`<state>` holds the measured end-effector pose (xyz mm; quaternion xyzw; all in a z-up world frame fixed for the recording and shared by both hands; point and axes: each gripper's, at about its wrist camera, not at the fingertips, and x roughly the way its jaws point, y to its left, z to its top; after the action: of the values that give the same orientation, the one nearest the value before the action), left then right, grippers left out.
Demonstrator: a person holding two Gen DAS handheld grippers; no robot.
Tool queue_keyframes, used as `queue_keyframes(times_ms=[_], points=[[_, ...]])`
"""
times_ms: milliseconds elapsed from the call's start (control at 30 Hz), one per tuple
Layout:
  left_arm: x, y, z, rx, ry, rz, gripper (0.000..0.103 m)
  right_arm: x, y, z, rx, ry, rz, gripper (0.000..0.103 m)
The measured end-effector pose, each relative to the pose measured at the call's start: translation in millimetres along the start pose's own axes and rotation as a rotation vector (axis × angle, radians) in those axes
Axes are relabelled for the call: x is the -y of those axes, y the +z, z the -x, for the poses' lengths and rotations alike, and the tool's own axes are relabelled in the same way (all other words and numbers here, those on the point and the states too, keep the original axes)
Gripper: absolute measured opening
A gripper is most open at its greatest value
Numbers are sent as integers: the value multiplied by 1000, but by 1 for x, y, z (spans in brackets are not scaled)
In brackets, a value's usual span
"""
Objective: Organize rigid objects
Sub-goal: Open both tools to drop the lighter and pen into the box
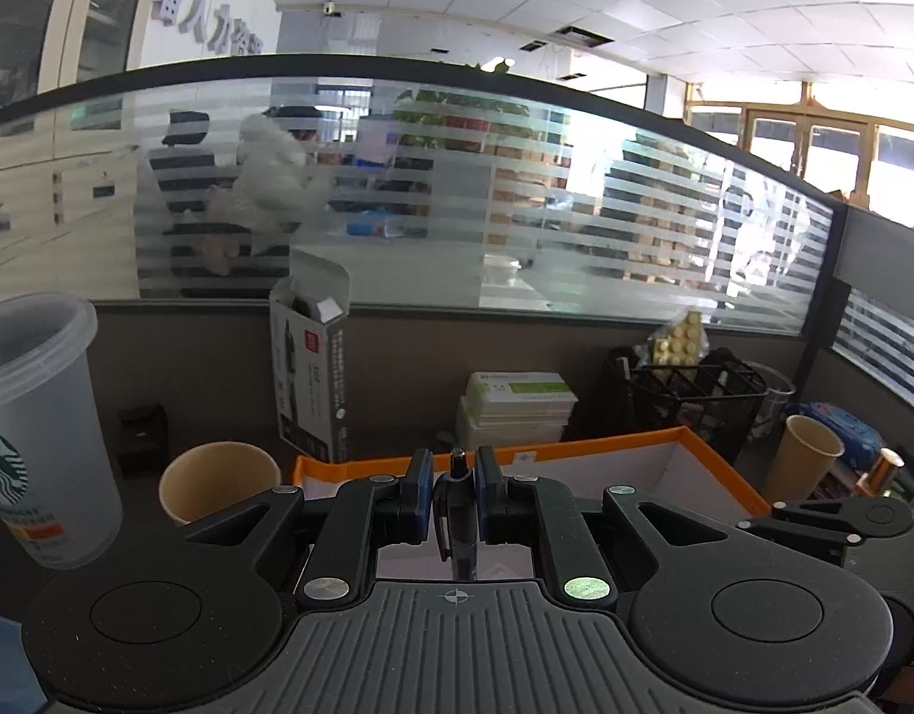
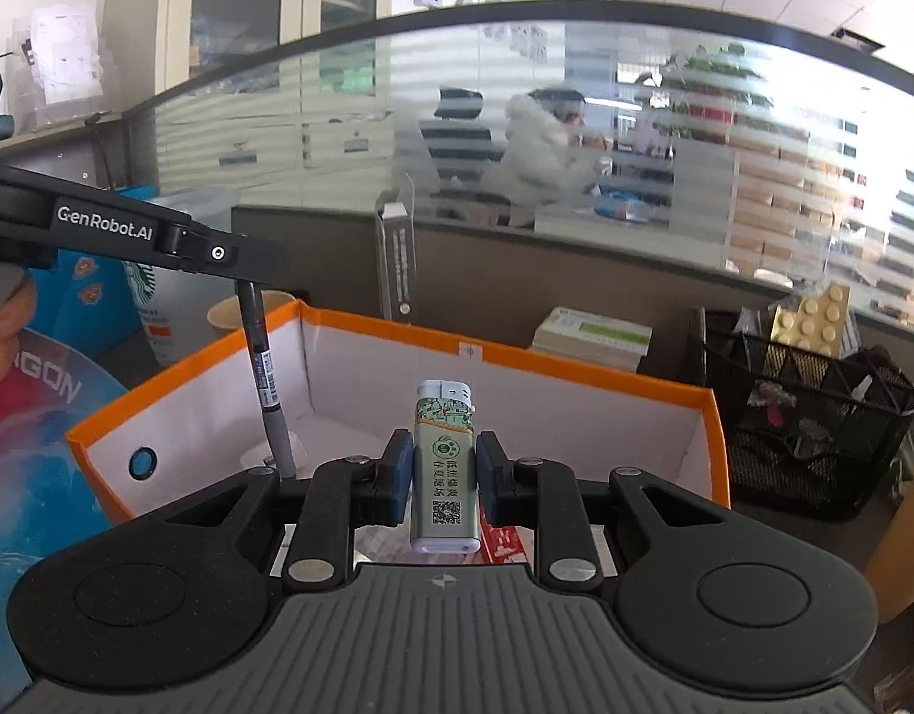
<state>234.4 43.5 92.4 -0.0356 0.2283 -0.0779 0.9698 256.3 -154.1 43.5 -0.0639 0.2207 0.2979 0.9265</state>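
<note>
My left gripper (image 1: 454,476) is shut on a black pen (image 1: 459,511), which hangs down between its blue pads. In the right wrist view that same pen (image 2: 265,375) hangs from the left gripper (image 2: 246,273) into the left end of the orange-rimmed white box (image 2: 576,372). My right gripper (image 2: 439,464) is shut on a lighter (image 2: 445,464) with a green and white label, held upright over the box's near side. The orange-rimmed box (image 1: 713,470) lies just beyond the left gripper too.
A Starbucks plastic cup (image 1: 37,434) and a paper cup (image 1: 219,488) stand left of the box. Behind it are a tall grey carton (image 1: 311,381) and stacked booklets (image 1: 516,410). A black mesh basket (image 2: 808,416) and another paper cup (image 1: 805,458) sit to the right. A glass partition closes the back.
</note>
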Motion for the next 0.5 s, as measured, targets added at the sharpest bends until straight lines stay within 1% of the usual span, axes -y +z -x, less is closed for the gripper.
queue_keyframes(times_ms=[267,400,433,500], points=[[-3,4,-11,-8,10,5,13,5,-5,-12,-57,-23,-19,21],[-8,6,-23,-20,43,16,14,9,-8,-18,-91,-43,-26,21],[-9,6,-25,-22,50,18,14,9,-8,-18,-93,-48,-24,22],[-12,5,-28,-27,67,24,15,10,-9,-17,-89,-52,-27,26]])
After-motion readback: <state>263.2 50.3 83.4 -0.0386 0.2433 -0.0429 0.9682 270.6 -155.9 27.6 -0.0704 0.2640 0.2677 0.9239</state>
